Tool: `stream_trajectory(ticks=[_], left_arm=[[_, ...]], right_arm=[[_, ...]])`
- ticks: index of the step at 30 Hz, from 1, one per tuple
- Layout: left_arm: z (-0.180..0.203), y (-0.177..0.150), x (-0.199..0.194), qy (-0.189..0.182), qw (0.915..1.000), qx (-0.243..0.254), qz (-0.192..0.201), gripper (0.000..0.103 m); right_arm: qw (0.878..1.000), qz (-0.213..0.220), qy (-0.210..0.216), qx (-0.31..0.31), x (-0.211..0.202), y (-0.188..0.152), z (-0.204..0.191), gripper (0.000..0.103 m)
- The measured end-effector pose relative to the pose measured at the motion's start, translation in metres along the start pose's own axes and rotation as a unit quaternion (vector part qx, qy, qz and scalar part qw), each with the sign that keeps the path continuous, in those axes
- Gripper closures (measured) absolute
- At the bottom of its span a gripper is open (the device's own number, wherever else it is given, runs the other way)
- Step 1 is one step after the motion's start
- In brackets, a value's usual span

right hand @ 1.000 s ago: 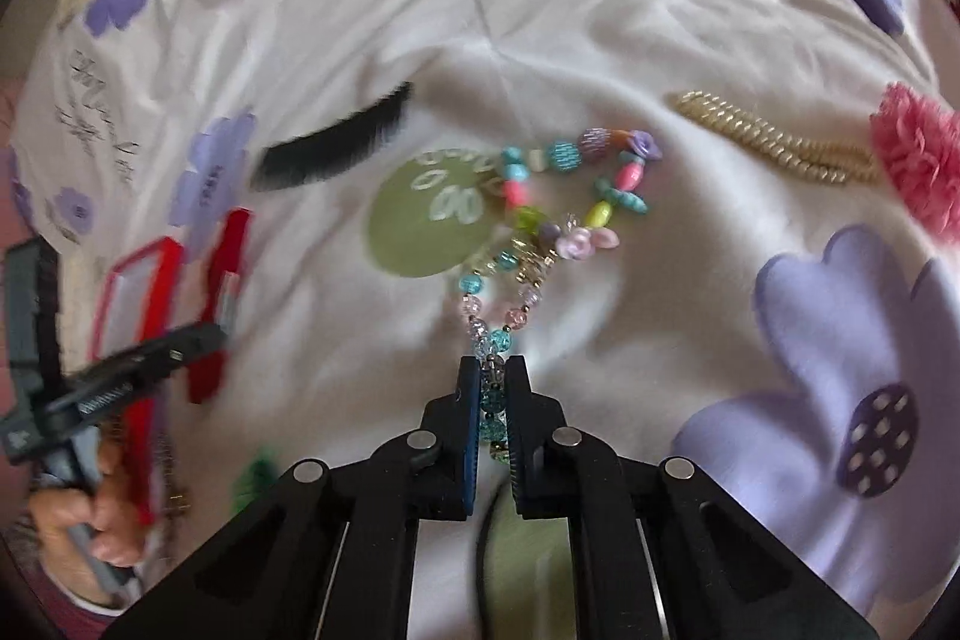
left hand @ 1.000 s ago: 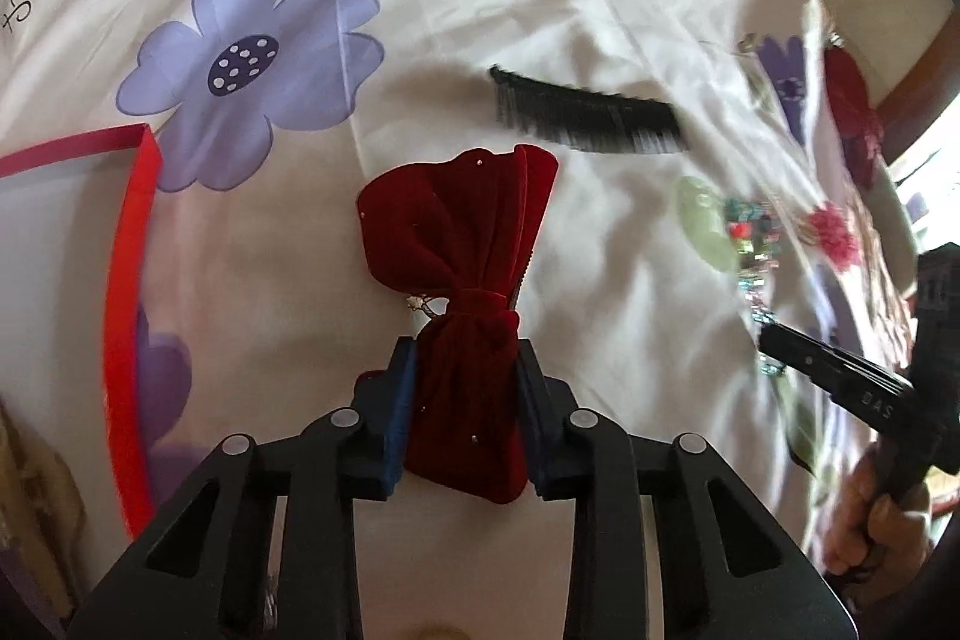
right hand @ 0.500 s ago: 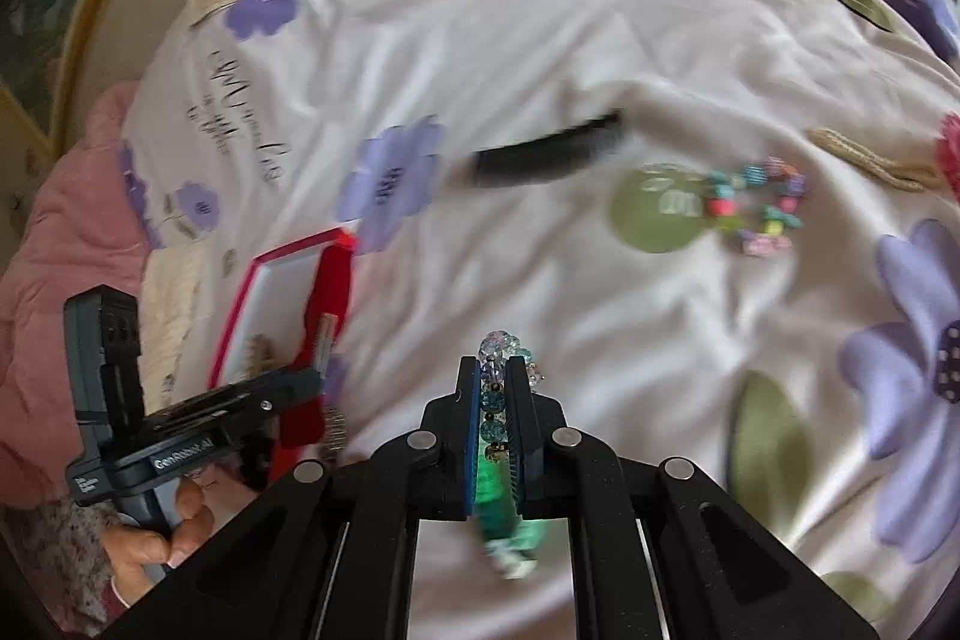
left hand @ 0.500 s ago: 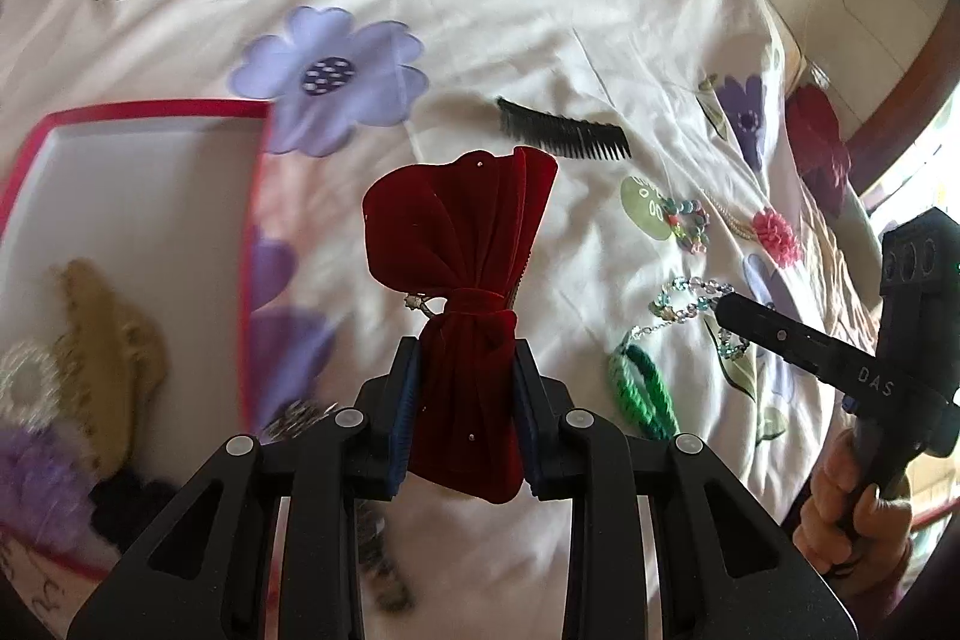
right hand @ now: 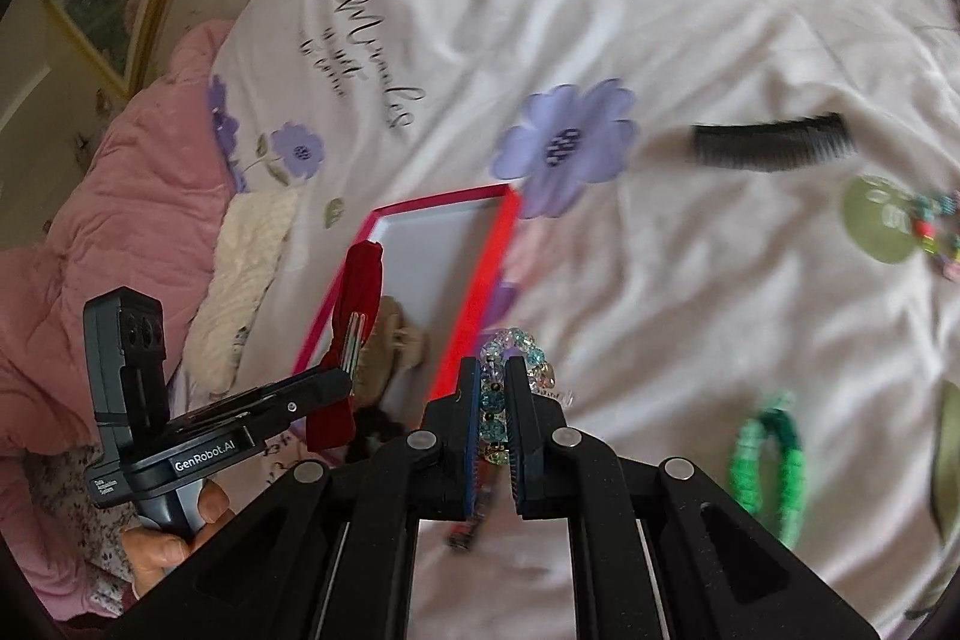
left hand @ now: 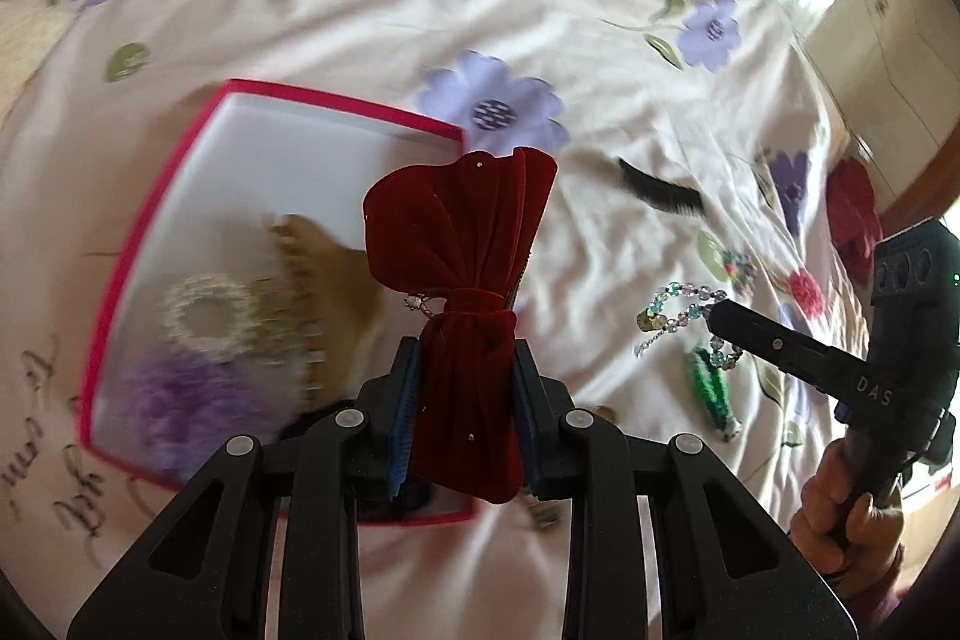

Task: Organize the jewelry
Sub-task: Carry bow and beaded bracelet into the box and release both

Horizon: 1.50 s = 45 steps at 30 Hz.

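Observation:
My left gripper [left hand: 465,400] is shut on a dark red velvet bow clip [left hand: 462,244] and holds it in the air over the near right part of a red-rimmed white box [left hand: 336,112]. The box holds a pearl ring, a purple scrunchie and a tan clip. My right gripper [right hand: 495,400] is shut on a clear and blue beaded bracelet [right hand: 516,349], lifted above the bedspread just right of the box [right hand: 480,268]. The left gripper with the bow [right hand: 354,280] shows in the right wrist view; the right gripper with the bracelet [left hand: 684,304] shows in the left wrist view.
On the flowered bedspread lie a black comb [right hand: 774,142], a green bracelet [right hand: 774,460], a multicoloured bead bracelet [right hand: 936,232], a pink flower piece [left hand: 807,292] and a red item [left hand: 852,214]. A pink quilt [right hand: 120,196] lies left of the box.
Both grippers rose from the bedspread and moved left towards the box, each carrying its item. The box has come fully into the left wrist view.

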State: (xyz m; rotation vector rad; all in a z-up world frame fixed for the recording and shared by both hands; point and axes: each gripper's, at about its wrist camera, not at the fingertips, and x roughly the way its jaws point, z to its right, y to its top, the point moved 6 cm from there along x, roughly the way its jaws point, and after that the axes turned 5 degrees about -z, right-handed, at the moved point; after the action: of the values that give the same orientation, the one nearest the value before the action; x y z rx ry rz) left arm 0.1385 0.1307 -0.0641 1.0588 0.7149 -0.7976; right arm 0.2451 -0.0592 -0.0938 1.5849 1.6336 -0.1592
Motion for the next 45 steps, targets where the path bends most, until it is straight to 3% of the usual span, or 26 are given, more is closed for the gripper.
stream_trajectory(ticks=[10,24,29,35,45], left_arm=[[-0.061,0.002,-0.012,0.034,0.9985,-0.043,0.009,0.077],[-0.109,0.04,0.026,0.082,0.9951,-0.055,-0.01,0.077],[-0.12,0.048,0.047,0.095,0.9935,-0.057,-0.026,0.077],[-0.125,0.044,0.059,0.1,0.9927,-0.057,-0.037,0.077],[-0.123,0.045,0.058,0.107,0.992,-0.052,-0.042,0.07]], right_arm=[[0.999,-0.029,0.039,-0.013,0.054,0.011,-0.042,0.096],[0.998,-0.039,0.039,-0.035,0.126,0.057,-0.071,0.096],[0.998,-0.043,0.029,-0.036,0.153,0.071,-0.069,0.096],[0.996,-0.08,0.019,-0.036,0.18,0.059,-0.057,0.095],[0.994,-0.104,0.024,-0.022,0.184,0.047,-0.044,0.09]])
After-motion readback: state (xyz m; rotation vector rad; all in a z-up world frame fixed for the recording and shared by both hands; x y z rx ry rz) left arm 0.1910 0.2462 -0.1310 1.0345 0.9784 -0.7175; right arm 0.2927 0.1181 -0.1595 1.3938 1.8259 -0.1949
